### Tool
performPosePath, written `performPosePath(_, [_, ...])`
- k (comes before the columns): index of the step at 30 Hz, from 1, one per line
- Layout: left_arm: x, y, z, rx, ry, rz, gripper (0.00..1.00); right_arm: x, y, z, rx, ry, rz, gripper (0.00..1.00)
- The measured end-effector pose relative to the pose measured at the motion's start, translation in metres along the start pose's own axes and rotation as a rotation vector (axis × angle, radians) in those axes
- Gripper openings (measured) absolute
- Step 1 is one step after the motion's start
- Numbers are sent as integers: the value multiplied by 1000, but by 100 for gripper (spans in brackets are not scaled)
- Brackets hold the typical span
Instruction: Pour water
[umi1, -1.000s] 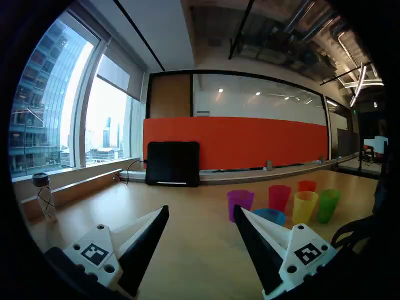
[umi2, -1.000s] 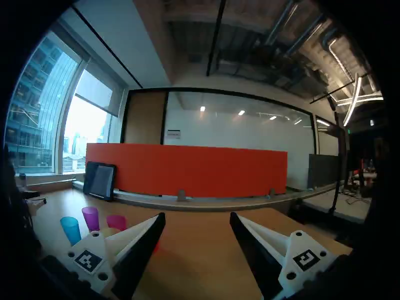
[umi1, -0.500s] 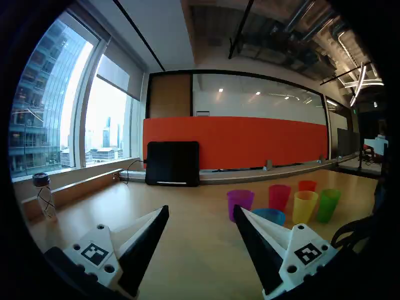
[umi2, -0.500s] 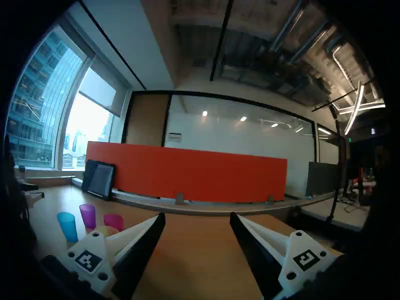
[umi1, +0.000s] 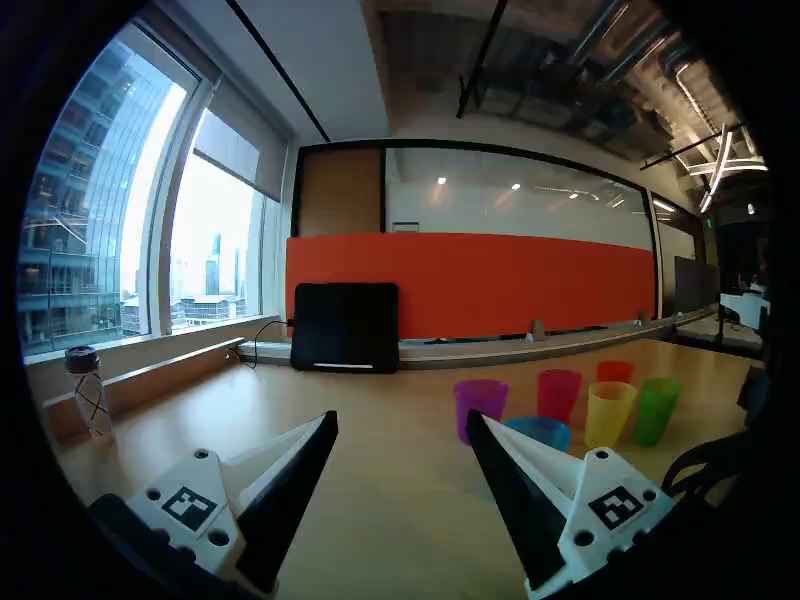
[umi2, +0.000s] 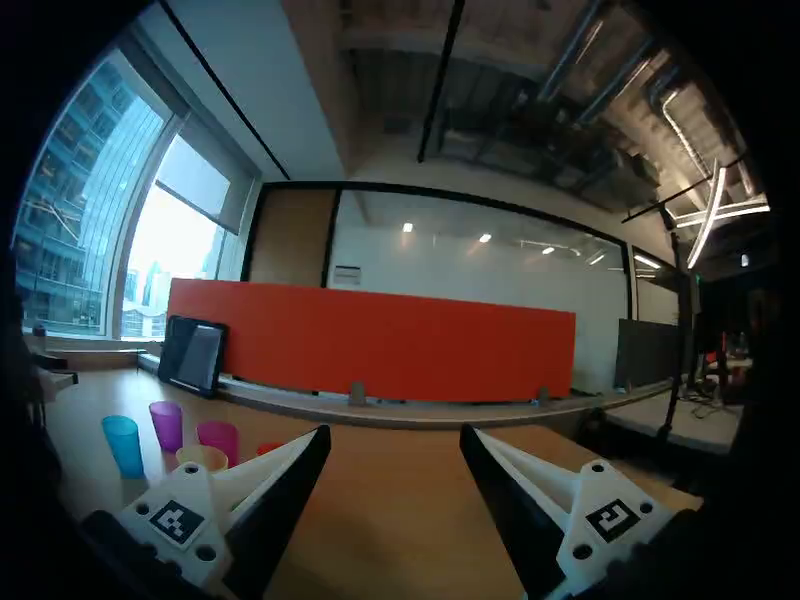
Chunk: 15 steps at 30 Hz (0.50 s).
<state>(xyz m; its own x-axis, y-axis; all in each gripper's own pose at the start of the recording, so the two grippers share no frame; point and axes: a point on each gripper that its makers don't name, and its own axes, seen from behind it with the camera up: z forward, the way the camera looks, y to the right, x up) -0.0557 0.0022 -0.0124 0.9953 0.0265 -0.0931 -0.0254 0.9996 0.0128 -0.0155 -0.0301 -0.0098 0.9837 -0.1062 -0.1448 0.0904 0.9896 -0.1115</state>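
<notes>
Clustered plastic cups (umi1: 558, 393), contents unclear

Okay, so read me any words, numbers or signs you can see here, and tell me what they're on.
No text here is readable.
The small sign on the glass wall: too small to read.
The square markers on the left gripper and right gripper: coded patterns, no words.

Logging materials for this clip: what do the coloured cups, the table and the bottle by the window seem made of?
Coloured cups: probably plastic, translucent with a soft gloss; light glows through their walls.
Table: light wood or wood-look laminate, satin; faint grain, soft reflections.
Bottle: clear glass or plastic, dark cap; too small to tell which.
</notes>
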Motion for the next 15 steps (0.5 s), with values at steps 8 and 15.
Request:
performPosePath(8, [0,0,0,0,0,0,96,-18,2,0,6,-2,7,100])
performPosePath(15, [0,0,0,0,0,0,96,-30,11,-2,-1,-12,45,100])
